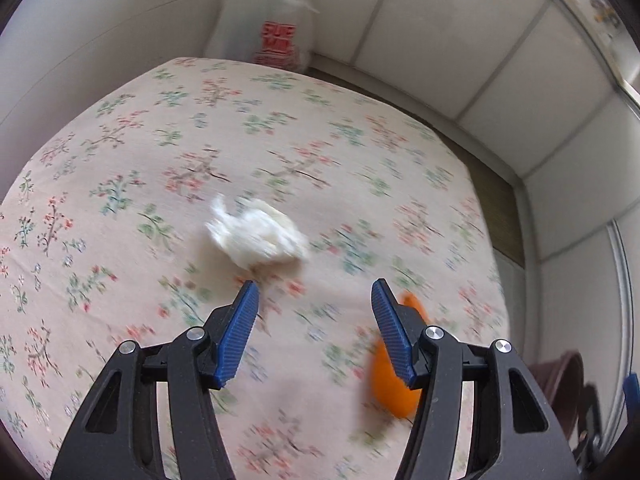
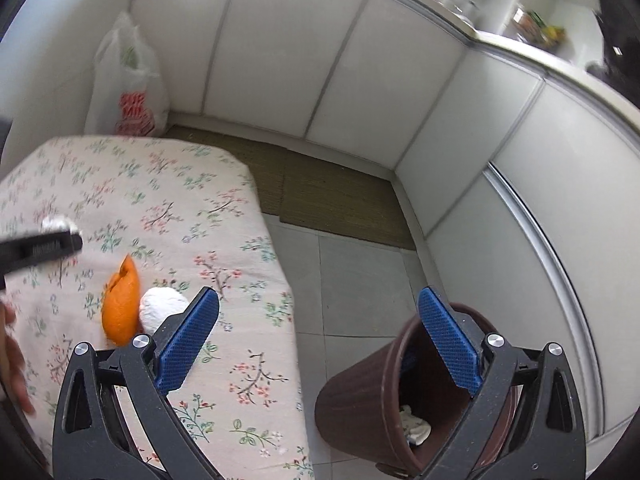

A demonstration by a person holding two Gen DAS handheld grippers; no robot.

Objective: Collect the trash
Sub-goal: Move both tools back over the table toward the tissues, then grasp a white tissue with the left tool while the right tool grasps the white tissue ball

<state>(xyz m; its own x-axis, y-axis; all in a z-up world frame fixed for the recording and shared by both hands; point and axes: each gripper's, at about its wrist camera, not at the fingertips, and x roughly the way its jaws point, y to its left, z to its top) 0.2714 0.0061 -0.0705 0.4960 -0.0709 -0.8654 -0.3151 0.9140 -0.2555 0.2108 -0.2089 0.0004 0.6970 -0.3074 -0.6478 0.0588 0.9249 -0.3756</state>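
On the floral tablecloth [image 1: 120,168] my left gripper [image 1: 316,296] hangs spread wide, lined up on the crumpled tissue [image 1: 256,236]. My right gripper [image 2: 320,308], also spread and empty, sits above the brown bin [image 2: 360,396], probably done dropping. Orange peel [image 2: 120,308] waits nearby.

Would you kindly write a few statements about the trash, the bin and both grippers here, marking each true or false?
1. The left gripper is open and holds nothing. True.
2. The bin stands on the table. False: it stands on the floor beside the table.
3. The orange peel lies in the bin. False: it lies on the table.
4. Something white lies inside the bin. True.
5. The right gripper grips a crumpled tissue. False: it is open and empty.
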